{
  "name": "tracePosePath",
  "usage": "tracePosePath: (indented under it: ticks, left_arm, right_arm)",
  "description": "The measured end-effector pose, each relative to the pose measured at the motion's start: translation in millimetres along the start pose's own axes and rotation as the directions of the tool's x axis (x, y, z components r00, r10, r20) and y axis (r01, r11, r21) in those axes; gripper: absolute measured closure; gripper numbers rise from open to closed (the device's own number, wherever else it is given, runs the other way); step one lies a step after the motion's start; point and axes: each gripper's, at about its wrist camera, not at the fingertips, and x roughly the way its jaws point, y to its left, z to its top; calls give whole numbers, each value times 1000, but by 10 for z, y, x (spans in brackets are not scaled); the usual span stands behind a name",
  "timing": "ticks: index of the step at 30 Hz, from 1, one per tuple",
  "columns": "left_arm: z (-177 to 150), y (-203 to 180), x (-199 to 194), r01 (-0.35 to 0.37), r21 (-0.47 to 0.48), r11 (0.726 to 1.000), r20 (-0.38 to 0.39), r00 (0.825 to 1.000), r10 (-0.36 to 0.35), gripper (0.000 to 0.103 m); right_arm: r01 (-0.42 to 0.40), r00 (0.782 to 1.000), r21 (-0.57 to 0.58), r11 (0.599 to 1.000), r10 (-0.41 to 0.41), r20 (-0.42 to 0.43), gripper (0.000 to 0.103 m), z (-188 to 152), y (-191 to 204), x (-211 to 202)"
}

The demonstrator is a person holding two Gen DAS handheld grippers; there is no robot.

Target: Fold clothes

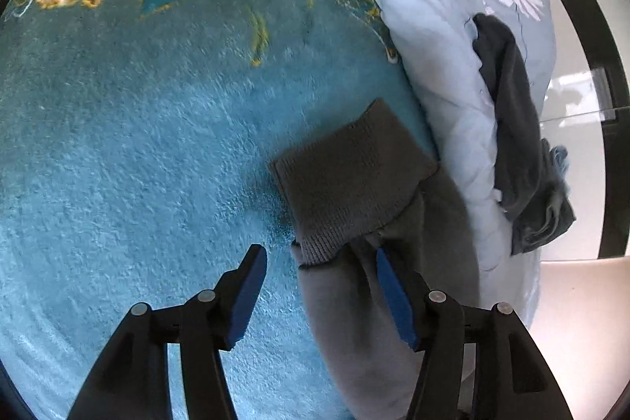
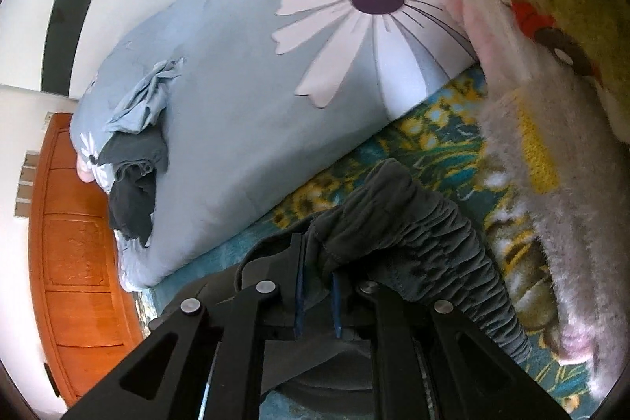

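teal blanket (image 1: 138, 164), floral quilt (image 1: 437, 65) beside grey trousers (image 1: 354, 184)

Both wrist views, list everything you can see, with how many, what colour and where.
Grey sweatpants with ribbed cuff: one, grey, lying on the blanket; gathered waistband at the right claw.
Teal plush floral blanket: one, teal with cream and blue flowers, under the sweatpants.
Pale blue daisy-print quilt: one, pale blue with white daisies, beside the blanket.
Dark grey crumpled garment: one, dark grey, lying on the quilt.
Pink-grey fuzzy garment: one, pink and grey with yellow, right edge of the right view.
Orange wooden panel: one, orange, beyond the quilt.
Left claw: open, straddling the trouser leg.
Right claw: slightly apart, waistband fabric between the pads.
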Motion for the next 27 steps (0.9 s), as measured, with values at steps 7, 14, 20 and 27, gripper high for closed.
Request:
tracePosePath:
  ticks: [7,14,20,27]
  left_arm:
    - [-48,-95,171,6,4,1000,5,1000,-6,41]
    - [-38,-125,241,22,5,1000,18,1000,-22,44]
    - [-44,-138,207,52,-30,998,52,997,-51,71]
    - [3,-180,-110,128,-64,990,126,985,-119,77]
  right_arm:
    - [-105,993,-114,988,110,31,48,-288,198,-475]
    - [-65,997,-32,997,64,-32,45,-832,-264,-643]
    - [-28,998,110,994,34,-50,33,-1126,-706,-426]
    - [-60,996,166,984,49,70,21,-1191,-600,-236]
